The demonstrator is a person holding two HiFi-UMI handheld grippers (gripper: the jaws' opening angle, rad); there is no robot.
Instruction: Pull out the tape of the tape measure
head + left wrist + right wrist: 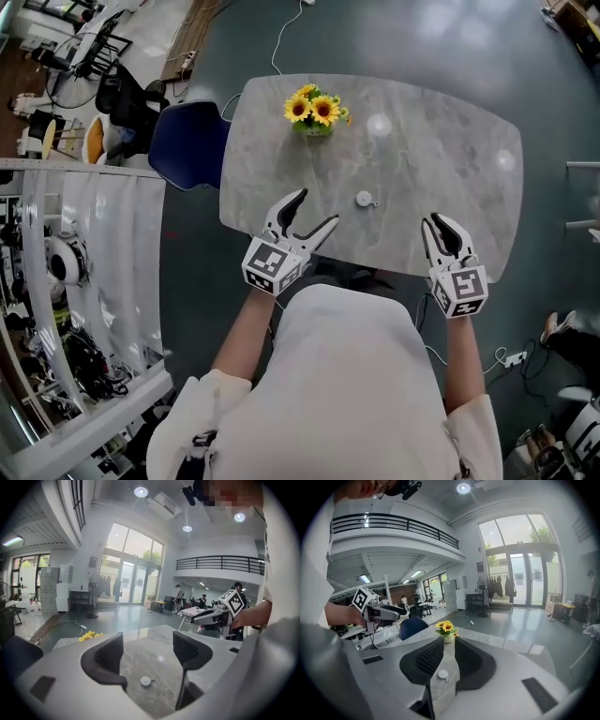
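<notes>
- Head view: the small round white tape measure [365, 199] lies flat on the grey marble table [441, 159], near the front edge and between the two grippers, touched by neither.
- The left gripper [319, 207] hovers over the near left edge with its jaws spread wide. The right gripper [437, 225] sits at the near right edge, with its jaws much closer together.
- A pot of sunflowers [316, 111] stands at the far side of the table, and a blue chair [187, 145] is tucked at the left end.
- Left gripper view: the two dark jaws stand wide apart with nothing between the pads. The tape measure [146, 681] shows on the table beyond the gap, closer to the left jaw. The other gripper shows off to the right.
- Right gripper view: the jaws leave only a narrow slit and pinch nothing. Through that slit the tape measure [442, 674] shows lying on the table, with the sunflowers beyond it.
</notes>
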